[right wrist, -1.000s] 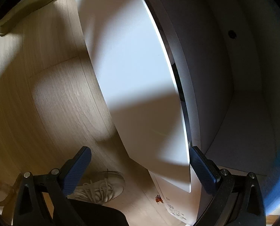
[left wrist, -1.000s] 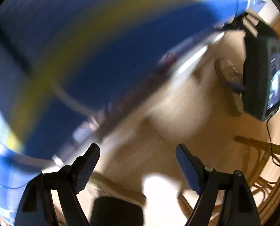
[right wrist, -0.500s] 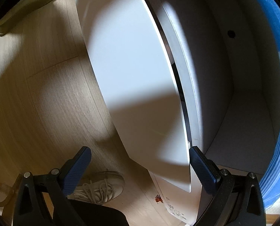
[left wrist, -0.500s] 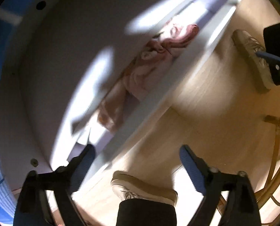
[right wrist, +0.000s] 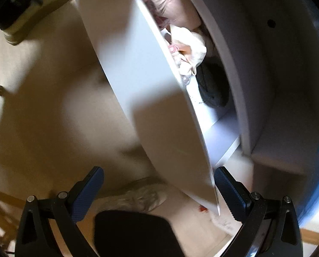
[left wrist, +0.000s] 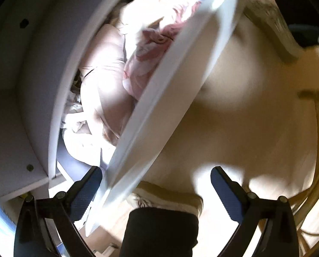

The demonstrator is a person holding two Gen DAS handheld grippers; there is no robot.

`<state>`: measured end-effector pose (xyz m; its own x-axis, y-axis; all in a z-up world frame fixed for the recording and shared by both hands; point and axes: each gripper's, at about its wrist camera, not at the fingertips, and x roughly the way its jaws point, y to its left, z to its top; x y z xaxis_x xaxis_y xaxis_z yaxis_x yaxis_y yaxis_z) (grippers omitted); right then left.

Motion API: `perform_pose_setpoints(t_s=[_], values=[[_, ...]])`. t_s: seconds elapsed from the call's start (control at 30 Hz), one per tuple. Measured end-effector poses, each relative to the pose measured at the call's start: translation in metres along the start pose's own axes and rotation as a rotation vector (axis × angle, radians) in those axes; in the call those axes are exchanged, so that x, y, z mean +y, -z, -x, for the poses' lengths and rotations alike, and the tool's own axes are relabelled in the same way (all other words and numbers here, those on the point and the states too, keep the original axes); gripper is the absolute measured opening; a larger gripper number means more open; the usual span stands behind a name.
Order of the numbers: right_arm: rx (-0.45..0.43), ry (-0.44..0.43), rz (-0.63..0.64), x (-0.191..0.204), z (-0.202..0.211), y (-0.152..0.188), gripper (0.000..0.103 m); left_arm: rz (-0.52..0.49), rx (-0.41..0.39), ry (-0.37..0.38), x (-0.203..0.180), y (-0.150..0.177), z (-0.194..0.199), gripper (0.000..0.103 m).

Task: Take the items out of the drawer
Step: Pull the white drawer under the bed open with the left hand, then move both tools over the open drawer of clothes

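Left gripper (left wrist: 156,189) wide, straddling drawer (left wrist: 159,98) front — clothes (left wrist: 108,79) inside blurred, half-hidden

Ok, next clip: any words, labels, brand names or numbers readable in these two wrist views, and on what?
None can be read.
Small dark marks on the drawer's floor, beside the dark garment: too small and blurred to tell whether they are writing.
Red specks on the white item on the wooden floor, near the right gripper: blurred, unreadable.
Drawer front, clothes, shoe: no text shows.

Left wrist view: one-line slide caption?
Open left gripper straddles the white drawer front, above pink and cream clothes in the open drawer.
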<state>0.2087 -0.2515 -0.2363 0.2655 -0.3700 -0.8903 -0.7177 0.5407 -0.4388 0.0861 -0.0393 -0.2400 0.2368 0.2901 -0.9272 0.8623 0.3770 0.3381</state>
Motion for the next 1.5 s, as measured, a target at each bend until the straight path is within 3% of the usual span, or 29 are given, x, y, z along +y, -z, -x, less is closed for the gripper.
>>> perform_pose_setpoints(t_s=[0.17, 0.27, 0.57, 0.7, 0.8, 0.93, 1.03, 1.17, 1.3, 1.5], values=[[0.027, -0.076, 0.005, 0.009, 0.011, 0.011, 0.103, -0.076, 0.027, -0.044, -0.022, 0.01, -0.001, 0.102], [0.03, -0.104, 0.01, 0.018, 0.02, 0.024, 0.103, -0.096, 0.032, -0.049, -0.039, 0.028, 0.014, 0.102], [0.048, -0.204, 0.05, 0.032, 0.038, 0.042, 0.103, -0.15, 0.061, -0.058, -0.072, 0.037, 0.033, 0.102], [0.053, -0.266, 0.03, 0.025, 0.044, 0.04, 0.103, -0.135, 0.057, -0.014, -0.065, 0.026, 0.05, 0.1], [0.003, -0.355, -0.101, 0.0, 0.054, 0.033, 0.103, 0.003, 0.004, 0.098, -0.037, 0.022, 0.072, 0.096], [-0.117, -0.433, -0.316, -0.047, 0.073, 0.028, 0.103, 0.25, -0.169, 0.3, 0.011, 0.018, 0.111, 0.096], [-0.158, -0.468, -0.5, -0.076, 0.072, 0.023, 0.103, 0.4, -0.226, 0.366, 0.035, 0.016, 0.115, 0.096], [-0.088, -0.493, -0.743, -0.099, 0.043, 0.02, 0.103, 0.627, -0.165, 0.355, 0.057, 0.012, 0.082, 0.096], [0.07, -0.491, -0.874, -0.096, 0.005, 0.017, 0.103, 0.825, -0.073, 0.369, 0.068, 0.015, 0.041, 0.096], [0.194, -0.482, -0.903, -0.075, -0.027, 0.009, 0.103, 0.912, 0.039, 0.308, 0.059, 0.013, 0.004, 0.096]])
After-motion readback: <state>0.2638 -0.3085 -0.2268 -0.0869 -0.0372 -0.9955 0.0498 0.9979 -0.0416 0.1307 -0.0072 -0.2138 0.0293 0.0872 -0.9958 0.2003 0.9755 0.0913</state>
